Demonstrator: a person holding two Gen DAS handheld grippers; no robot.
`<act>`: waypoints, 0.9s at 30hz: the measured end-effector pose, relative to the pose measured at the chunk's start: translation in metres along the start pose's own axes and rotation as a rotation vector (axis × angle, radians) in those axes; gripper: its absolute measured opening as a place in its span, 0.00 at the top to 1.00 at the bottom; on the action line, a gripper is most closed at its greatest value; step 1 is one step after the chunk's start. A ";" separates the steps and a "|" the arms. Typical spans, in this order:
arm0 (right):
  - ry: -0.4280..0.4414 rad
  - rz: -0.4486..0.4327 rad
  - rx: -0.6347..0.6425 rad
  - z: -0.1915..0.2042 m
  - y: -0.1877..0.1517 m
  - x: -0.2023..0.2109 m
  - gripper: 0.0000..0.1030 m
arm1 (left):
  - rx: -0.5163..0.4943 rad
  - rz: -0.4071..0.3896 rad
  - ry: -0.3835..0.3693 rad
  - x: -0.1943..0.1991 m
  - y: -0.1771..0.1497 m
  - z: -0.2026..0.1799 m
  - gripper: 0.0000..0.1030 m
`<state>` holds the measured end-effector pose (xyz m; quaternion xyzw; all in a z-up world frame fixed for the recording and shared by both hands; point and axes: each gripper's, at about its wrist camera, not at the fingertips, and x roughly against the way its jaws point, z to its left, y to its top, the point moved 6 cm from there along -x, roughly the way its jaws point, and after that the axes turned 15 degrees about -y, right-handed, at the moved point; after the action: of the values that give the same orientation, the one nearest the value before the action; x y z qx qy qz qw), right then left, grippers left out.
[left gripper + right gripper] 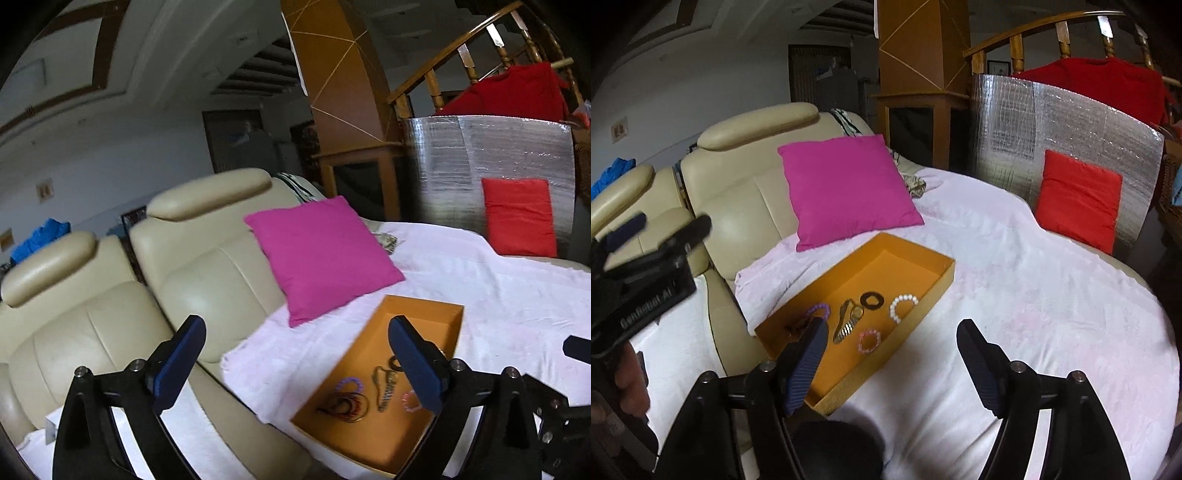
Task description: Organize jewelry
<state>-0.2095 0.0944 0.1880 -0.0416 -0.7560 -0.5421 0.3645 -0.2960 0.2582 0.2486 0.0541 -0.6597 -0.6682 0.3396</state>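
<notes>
An orange tray (923,254) (424,306) lies on a white sheet. In it are a white bead bracelet (903,306), a black ring (871,300), a gold watch (847,321) (386,387), a pink bracelet (869,341) (410,400), a purple bracelet (818,310) (349,386) and a dark red-black bundle (347,404). My left gripper (295,363) is open and empty, raised above the tray's left side. My right gripper (892,356) is open and empty, above the tray's near edge. The left gripper's body (646,288) shows at the left of the right wrist view.
A magenta pillow (846,188) leans behind the tray. A red pillow (1078,199) rests against a silver foil panel (1071,122). Cream leather seats (110,302) stand at the left. A wooden railing (1052,33) and column stand behind.
</notes>
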 end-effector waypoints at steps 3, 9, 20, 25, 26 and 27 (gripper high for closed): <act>-0.014 0.007 0.002 0.004 -0.004 0.001 0.26 | 0.006 -0.001 -0.009 0.006 0.000 0.004 0.03; -0.025 0.024 -0.006 0.013 -0.009 0.003 0.26 | 0.037 -0.002 -0.027 0.011 0.001 0.015 0.03; -0.050 0.053 -0.038 0.024 -0.013 -0.004 0.26 | 0.079 -0.007 -0.024 0.009 -0.002 0.025 0.03; -0.052 0.048 -0.030 0.031 -0.009 -0.005 0.26 | 0.080 0.004 -0.027 0.005 -0.004 0.025 0.03; -0.053 0.047 -0.028 0.032 -0.008 -0.005 0.26 | 0.081 0.005 -0.029 0.005 -0.004 0.025 0.03; -0.056 0.045 -0.027 0.033 -0.007 -0.005 0.26 | 0.081 0.006 -0.032 0.005 -0.004 0.026 0.03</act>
<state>-0.2256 0.1211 0.1742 -0.0788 -0.7574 -0.5424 0.3548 -0.3145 0.2773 0.2499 0.0554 -0.6918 -0.6406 0.3286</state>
